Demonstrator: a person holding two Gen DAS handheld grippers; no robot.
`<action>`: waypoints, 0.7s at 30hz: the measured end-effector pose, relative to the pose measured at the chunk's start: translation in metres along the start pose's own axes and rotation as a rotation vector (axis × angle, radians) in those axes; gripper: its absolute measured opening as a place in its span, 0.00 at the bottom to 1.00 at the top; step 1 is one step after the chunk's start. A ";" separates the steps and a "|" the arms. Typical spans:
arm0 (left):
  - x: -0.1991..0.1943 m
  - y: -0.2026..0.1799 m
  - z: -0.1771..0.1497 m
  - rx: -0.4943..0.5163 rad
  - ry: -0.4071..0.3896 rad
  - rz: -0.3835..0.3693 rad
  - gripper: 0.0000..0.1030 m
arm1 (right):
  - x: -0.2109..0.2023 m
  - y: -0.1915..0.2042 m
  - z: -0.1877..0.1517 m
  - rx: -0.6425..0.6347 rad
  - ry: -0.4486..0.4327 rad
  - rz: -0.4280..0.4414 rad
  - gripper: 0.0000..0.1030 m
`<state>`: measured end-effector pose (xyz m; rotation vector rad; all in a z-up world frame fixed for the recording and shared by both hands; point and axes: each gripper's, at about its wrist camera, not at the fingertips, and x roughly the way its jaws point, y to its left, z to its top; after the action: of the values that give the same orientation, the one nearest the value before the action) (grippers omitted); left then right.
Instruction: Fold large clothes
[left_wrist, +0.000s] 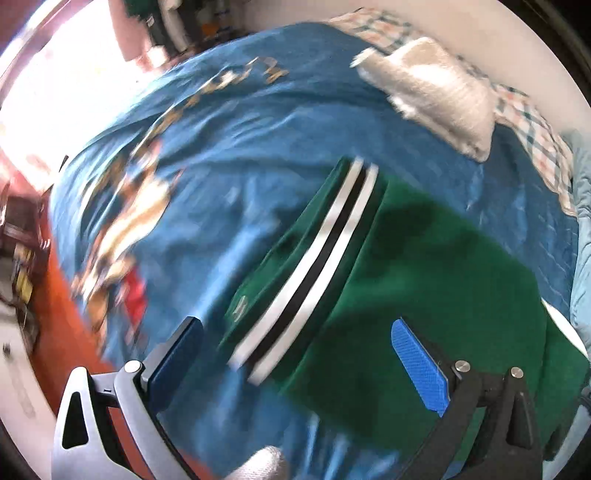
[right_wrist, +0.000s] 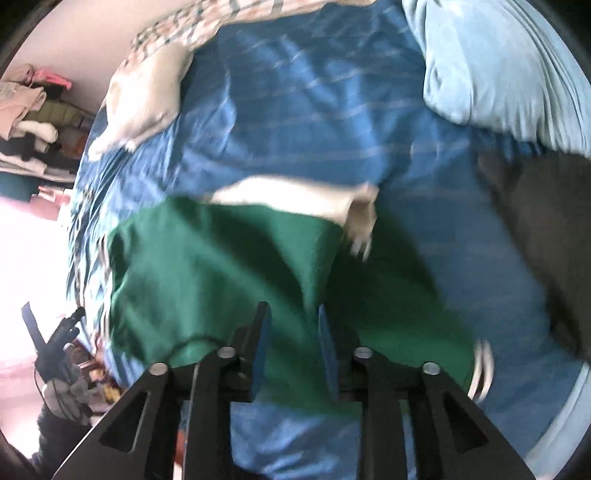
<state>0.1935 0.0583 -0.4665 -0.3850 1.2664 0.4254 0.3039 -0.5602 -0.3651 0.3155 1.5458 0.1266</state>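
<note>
Both tongs hover above a green garment on the bed.
Left tongs (left_wrist: 295, 350) gape wide, released; right tongs (right_wrist: 291, 347) narrowly parted, gripping nothing. Green garment (left_wrist: 424, 266) lies at twelve o'clock on blue bedspread (left_wrist: 240, 158).

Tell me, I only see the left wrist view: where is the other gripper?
Observer: The right gripper hangs over the green top, jaws a little apart.
Operator: Anything next to the top there?
Observer: A dark grey cloth lies to its right on the bed.
Operator: And off the bed?
Observer: A pile of clothes stands by the wall on the left.
</note>
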 end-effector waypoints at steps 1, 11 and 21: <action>0.001 0.008 -0.009 -0.022 0.029 -0.005 1.00 | -0.002 0.007 -0.012 -0.004 0.011 -0.020 0.34; 0.105 0.046 -0.078 -0.447 0.263 -0.316 1.00 | 0.086 0.035 -0.048 0.009 0.106 -0.027 0.48; 0.106 0.023 -0.021 -0.427 0.002 -0.284 0.77 | 0.172 0.034 -0.056 0.106 0.162 -0.110 0.49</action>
<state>0.1901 0.0777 -0.5747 -0.9150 1.0977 0.4506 0.2575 -0.4732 -0.5209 0.3095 1.7308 -0.0167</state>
